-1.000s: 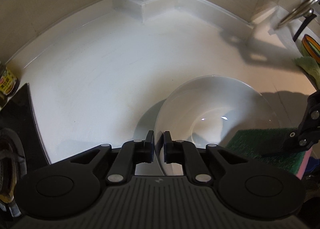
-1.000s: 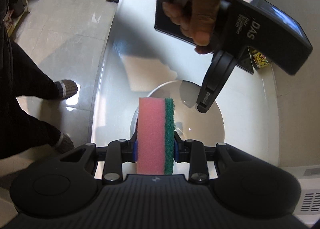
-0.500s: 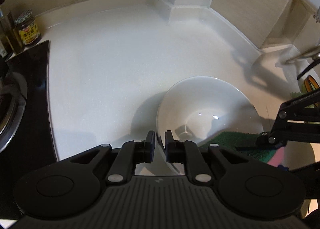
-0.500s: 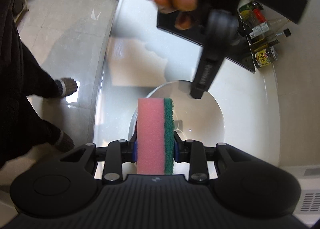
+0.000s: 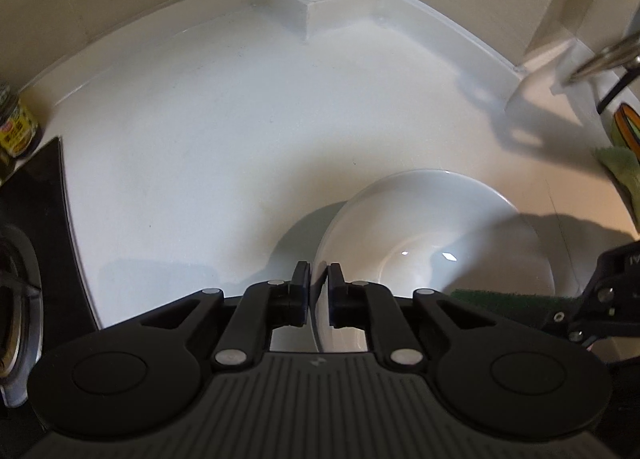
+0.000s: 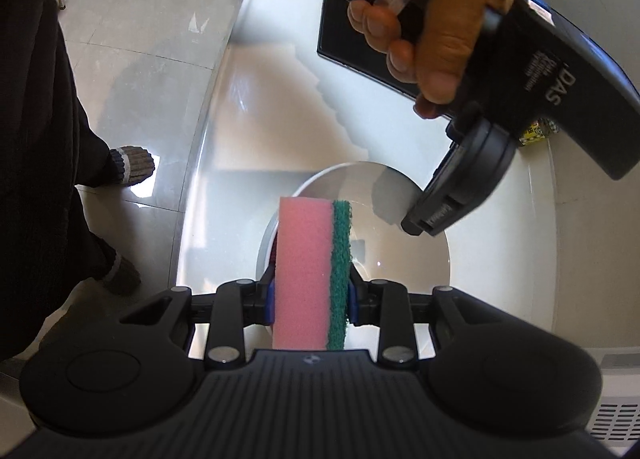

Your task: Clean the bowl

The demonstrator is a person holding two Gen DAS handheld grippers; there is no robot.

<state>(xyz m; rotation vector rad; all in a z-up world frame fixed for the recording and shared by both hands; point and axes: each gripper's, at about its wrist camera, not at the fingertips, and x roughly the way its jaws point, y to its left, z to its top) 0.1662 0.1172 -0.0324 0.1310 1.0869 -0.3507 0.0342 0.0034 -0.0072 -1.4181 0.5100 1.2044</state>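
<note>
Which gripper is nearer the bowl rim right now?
Left. The left gripper straddles the bowl rim, jaws closing; the right gripper holds the sponge over it.

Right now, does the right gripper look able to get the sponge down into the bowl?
Probably yes: the right gripper holds the sponge just above the bowl. The left gripper, closing on the rim, leaves the inside clear.

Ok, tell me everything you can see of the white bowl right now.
The white glossy ceramic bowl is round, wide and shallow, looks empty, with light glints at its bottom. It stands on the white countertop. The left gripper straddles its near rim, jaws closing, one finger inside and one outside. The pink-and-green sponge, clamped in the right gripper, reaches into the bowl on the opposite side; contact with the inner wall cannot be told.
</note>
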